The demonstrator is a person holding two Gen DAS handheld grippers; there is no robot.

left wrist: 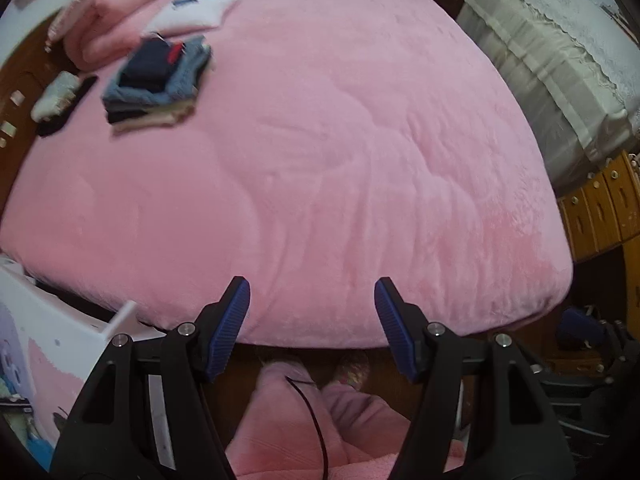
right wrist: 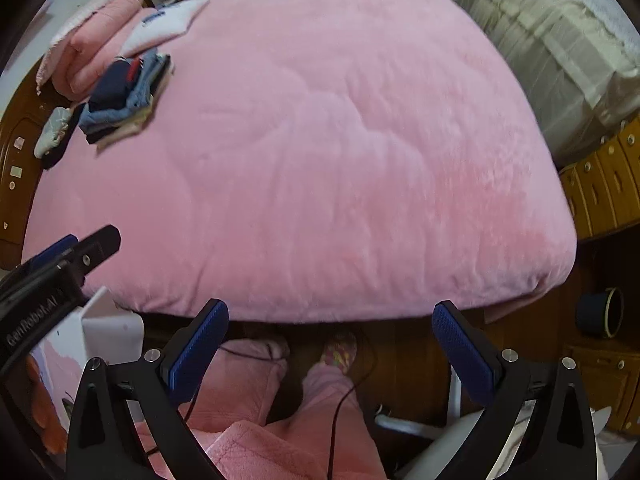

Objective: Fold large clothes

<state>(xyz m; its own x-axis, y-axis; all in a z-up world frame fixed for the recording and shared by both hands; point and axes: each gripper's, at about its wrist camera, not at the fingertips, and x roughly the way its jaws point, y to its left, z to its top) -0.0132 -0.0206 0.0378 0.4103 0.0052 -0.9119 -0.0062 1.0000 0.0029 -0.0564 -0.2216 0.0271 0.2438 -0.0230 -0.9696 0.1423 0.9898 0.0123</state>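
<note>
A stack of folded clothes (left wrist: 154,82), dark blue on top of denim and beige pieces, lies at the far left of a bed with a pink plush cover (left wrist: 320,152). It also shows in the right wrist view (right wrist: 122,98). My left gripper (left wrist: 312,300) is open and empty, held above the bed's near edge. My right gripper (right wrist: 330,320) is open and empty, also over the near edge. The left gripper (right wrist: 80,248) shows at the left of the right wrist view. No unfolded garment is visible on the bed.
A folded pink blanket (left wrist: 116,20) and a white pillow (left wrist: 192,14) lie at the bed's far left. Grey and black socks (left wrist: 60,100) lie beside the stack. A grey-white covered piece (left wrist: 560,72) and wooden drawers (left wrist: 600,208) stand right. The person's pink-clad legs (left wrist: 304,420) are below.
</note>
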